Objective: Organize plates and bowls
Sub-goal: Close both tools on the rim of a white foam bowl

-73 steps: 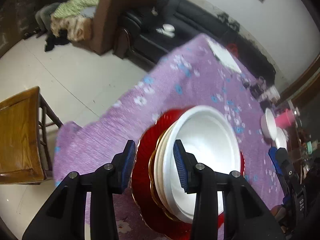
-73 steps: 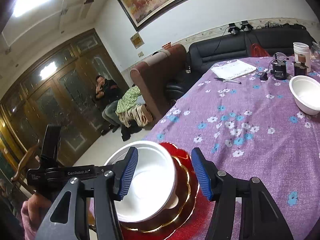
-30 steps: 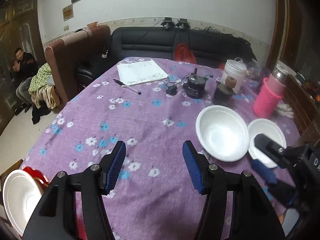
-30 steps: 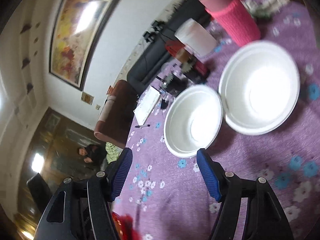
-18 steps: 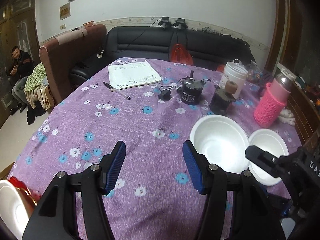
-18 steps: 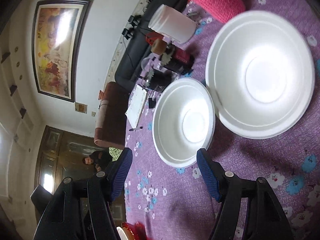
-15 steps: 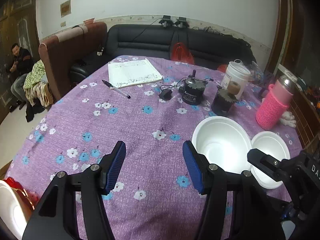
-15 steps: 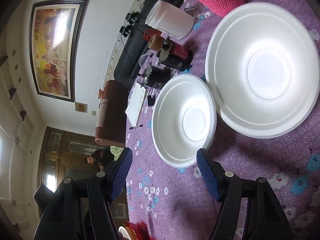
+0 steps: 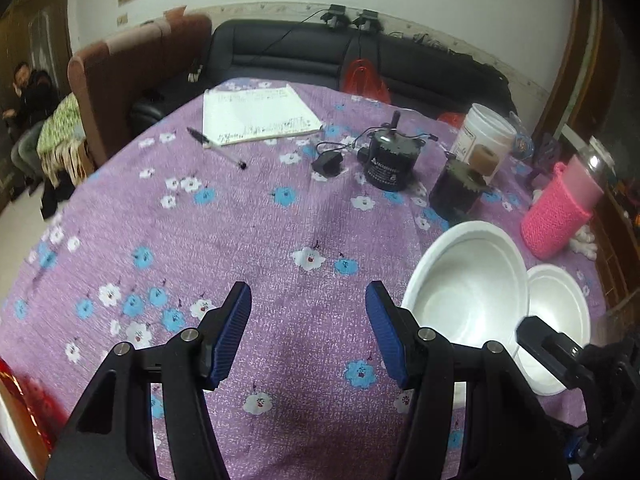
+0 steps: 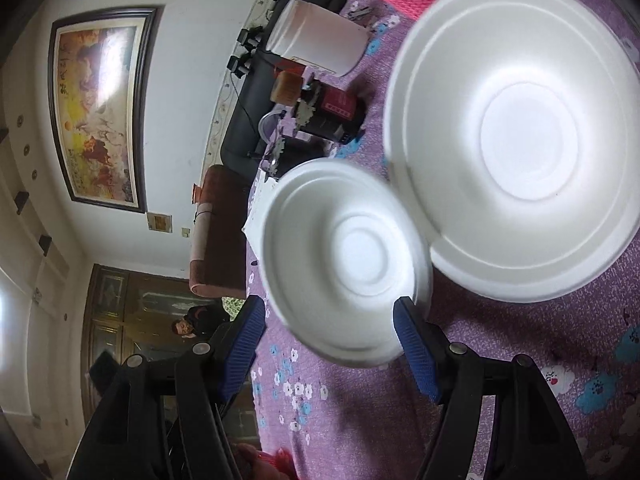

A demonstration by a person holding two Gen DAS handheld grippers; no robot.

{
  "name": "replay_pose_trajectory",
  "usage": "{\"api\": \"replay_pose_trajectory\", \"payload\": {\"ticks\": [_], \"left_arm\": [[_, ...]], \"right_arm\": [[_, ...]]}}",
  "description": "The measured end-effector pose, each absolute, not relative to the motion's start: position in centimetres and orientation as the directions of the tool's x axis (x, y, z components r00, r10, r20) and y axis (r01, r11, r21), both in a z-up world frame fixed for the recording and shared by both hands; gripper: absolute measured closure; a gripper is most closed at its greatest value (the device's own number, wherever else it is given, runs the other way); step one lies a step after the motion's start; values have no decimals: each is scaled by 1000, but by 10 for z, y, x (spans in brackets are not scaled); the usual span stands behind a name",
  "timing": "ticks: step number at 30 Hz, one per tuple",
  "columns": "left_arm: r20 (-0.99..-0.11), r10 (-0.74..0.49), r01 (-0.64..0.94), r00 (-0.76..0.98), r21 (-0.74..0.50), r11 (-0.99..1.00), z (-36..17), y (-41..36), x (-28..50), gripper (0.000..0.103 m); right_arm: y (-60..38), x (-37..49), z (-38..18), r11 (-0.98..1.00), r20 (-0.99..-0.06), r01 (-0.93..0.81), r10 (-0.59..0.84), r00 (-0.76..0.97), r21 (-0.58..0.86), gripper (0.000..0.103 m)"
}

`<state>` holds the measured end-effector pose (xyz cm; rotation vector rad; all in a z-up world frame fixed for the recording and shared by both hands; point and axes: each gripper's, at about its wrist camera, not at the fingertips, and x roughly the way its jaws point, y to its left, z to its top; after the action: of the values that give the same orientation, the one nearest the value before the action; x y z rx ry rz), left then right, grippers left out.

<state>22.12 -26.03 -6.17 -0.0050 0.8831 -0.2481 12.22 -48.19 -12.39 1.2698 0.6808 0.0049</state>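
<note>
White foam bowls are what is left: the nearer bowl [image 10: 344, 256] and the bigger bowl [image 10: 516, 136] lie apart on the purple tablecloth [image 9: 240, 240], not yet stacked. My right gripper [image 10: 328, 340] is wide open and empty, the nearer bowl at its 12 o'clock. My left gripper [image 9: 308, 328] is open over bare cloth. A black motor [image 9: 390, 160] and pink bottle [image 9: 560, 212] stand near the bowls at 1 o'clock.
</note>
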Motion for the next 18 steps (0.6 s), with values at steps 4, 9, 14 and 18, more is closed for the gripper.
{"api": "replay_pose_trajectory", "payload": {"ticks": [4,9,14,18], "left_arm": [[-762,-225,219,607,-111,969,-56,-261,217,45],[-786,-181,215,591,-62,975,-63,-272,215,36],[-798,-202,236,568,-78,969,-70,-281,215,36],[-792,-213,244,572,-83,966,-73,-288,217,36]], "right_arm": [[-488,114,-114,329,-453,346,348,821,879,34],[-487,107,-101,391,-527,409,270,806,825,34],[-487,115,-116,384,-544,429,272,794,818,34],[-484,122,-130,400,-549,428,263,793,810,34]]}}
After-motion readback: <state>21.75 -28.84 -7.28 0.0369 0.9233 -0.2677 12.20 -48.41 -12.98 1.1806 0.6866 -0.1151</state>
